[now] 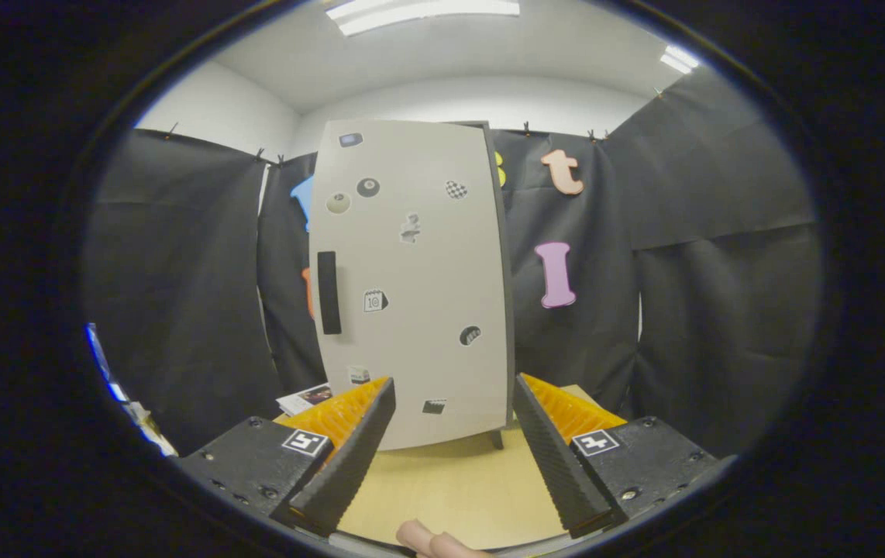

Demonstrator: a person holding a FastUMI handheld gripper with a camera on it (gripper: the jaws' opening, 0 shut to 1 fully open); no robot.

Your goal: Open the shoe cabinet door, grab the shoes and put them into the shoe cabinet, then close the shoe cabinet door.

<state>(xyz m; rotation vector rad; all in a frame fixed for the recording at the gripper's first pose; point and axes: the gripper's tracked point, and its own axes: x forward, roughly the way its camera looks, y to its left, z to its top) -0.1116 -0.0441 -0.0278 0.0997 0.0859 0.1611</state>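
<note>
Standing upright on a light wooden table (450, 488), the shoe cabinet (411, 287) is facing the camera with its pale door (419, 310) sitting flush against the dark frame, so the door is reading as closed. A dark vertical handle (328, 293) is showing on the door toward its left side, at about mid-height, and several small stickers (368, 187) are dotting the door panel from top to bottom. A short leg (496, 439) is showing under the cabinet's right corner, resting on the table. The gripper (454, 399) is hovering in front of the cabinet's lower part with its two fingers spread wide apart, gripping nothing; bare tabletop and the bottom of the door are showing in the gap between them. The left finger (349, 457) is overlapping the door's lower left corner in view, and the right finger (551, 457) is lying just off the cabinet's lower right edge; whether either tip is touching the cabinet cannot be told. A flat printed item (304, 398), possibly a booklet, is lying on the table just left of the cabinet, behind the left finger. Two fingertips of a person's hand (431, 540) are showing at the near side of the table, between the gripper's finger bases. Black cloth walls (179, 310) are hanging behind and to both sides of the cabinet.
</note>
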